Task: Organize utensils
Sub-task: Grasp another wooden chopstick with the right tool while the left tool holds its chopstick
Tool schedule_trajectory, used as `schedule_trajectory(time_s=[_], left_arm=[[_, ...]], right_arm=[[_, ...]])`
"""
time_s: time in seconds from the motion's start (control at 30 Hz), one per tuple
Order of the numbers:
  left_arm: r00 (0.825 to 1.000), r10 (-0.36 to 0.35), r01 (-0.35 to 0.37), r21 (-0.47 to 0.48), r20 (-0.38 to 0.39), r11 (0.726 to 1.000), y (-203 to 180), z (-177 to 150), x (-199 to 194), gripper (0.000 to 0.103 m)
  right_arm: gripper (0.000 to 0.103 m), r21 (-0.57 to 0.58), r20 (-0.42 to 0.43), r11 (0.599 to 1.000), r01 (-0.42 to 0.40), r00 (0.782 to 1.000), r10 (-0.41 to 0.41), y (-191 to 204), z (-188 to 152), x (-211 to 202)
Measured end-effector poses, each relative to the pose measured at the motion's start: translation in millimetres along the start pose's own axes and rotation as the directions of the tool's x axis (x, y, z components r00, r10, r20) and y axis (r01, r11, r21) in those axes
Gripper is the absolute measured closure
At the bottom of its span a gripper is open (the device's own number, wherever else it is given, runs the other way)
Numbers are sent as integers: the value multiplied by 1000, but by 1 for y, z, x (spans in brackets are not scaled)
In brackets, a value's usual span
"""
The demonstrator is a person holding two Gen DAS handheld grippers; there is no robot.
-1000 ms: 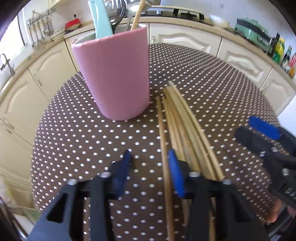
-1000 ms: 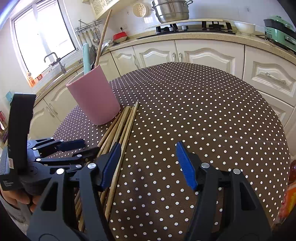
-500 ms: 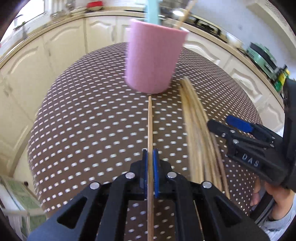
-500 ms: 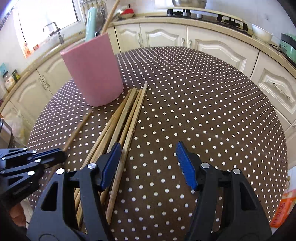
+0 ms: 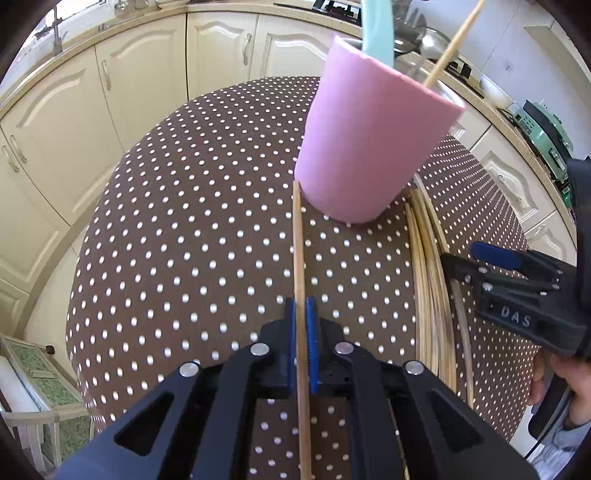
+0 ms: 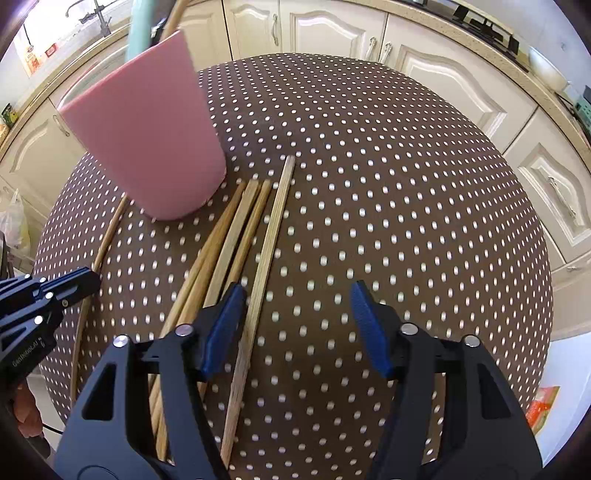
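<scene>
My left gripper is shut on a single wooden chopstick, whose far tip reaches the base of the pink utensil cup. The cup holds a teal utensil and a wooden stick. Several more chopsticks lie in a bundle on the table right of it. In the right wrist view my right gripper is open and empty, hovering over the near end of the chopstick bundle. The pink cup, the held chopstick and the left gripper show at left.
The round table has a brown polka-dot cloth. Cream kitchen cabinets and a countertop ring it. A green appliance stands on the counter at right. A low glass-topped stand is beside the table at lower left.
My left gripper closed on one chopstick and drew it left, away from the bundle. The right gripper moved in over the bundle's near end, still open.
</scene>
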State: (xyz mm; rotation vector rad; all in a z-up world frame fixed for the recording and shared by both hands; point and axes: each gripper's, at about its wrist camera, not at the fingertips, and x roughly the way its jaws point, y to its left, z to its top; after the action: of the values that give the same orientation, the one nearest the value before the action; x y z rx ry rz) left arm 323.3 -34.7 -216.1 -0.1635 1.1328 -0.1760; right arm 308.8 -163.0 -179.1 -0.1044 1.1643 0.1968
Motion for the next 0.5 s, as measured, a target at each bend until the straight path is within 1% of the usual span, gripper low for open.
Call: schedule_trajectory(time_s=[0.03, 0.07, 0.1, 0.13, 0.2, 0.23, 0.27, 0.33, 0.37, 0.43, 0.5], left_arm=[[1000, -3, 3, -1, -2, 1000, 1, 2, 2, 97], [1000, -8, 8, -2, -2, 1000, 4, 5, 2, 97], [1000, -13, 13, -4, -2, 1000, 4, 7, 3, 97], [1000, -19, 19, -7, 0, 1000, 4, 8, 3, 97], [999, -32, 32, -18, 10, 999, 8, 8, 3, 97], [999, -42, 42, -18, 16, 999, 20, 5, -2, 98], [998, -54, 54, -22, 24, 998, 22, 4, -3, 97], [996, -79, 81, -42, 44, 996, 38, -5, -12, 98], [994, -90, 93, -51, 58, 994, 51, -8, -19, 98], [992, -98, 104, -66, 83, 992, 64, -18, -30, 98], [986, -121, 131, -84, 115, 988, 72, -25, -40, 98]], right_arm=[[83, -5, -7, 1000, -15, 1000, 15, 1, 4, 0], [87, -8, -17, 1000, -23, 1000, 23, 0, 10, 0], [89, -15, -24, 1000, -25, 999, 25, 0, 12, 2], [92, -13, -24, 999, -33, 999, 33, -1, 14, 2], [93, 7, -18, 998, -59, 998, 59, -5, 16, 4], [95, 20, -11, 997, -79, 997, 79, -9, 15, 3], [96, 36, 2, 994, -107, 994, 107, -14, 13, 2], [96, 66, 35, 986, -152, 988, 150, -26, 8, -2], [96, 80, 57, 981, -176, 983, 172, -31, 5, -5], [97, 110, 110, 967, -231, 969, 219, -44, -3, -13], [97, 130, 169, 956, -264, 956, 242, -55, -12, -23]])
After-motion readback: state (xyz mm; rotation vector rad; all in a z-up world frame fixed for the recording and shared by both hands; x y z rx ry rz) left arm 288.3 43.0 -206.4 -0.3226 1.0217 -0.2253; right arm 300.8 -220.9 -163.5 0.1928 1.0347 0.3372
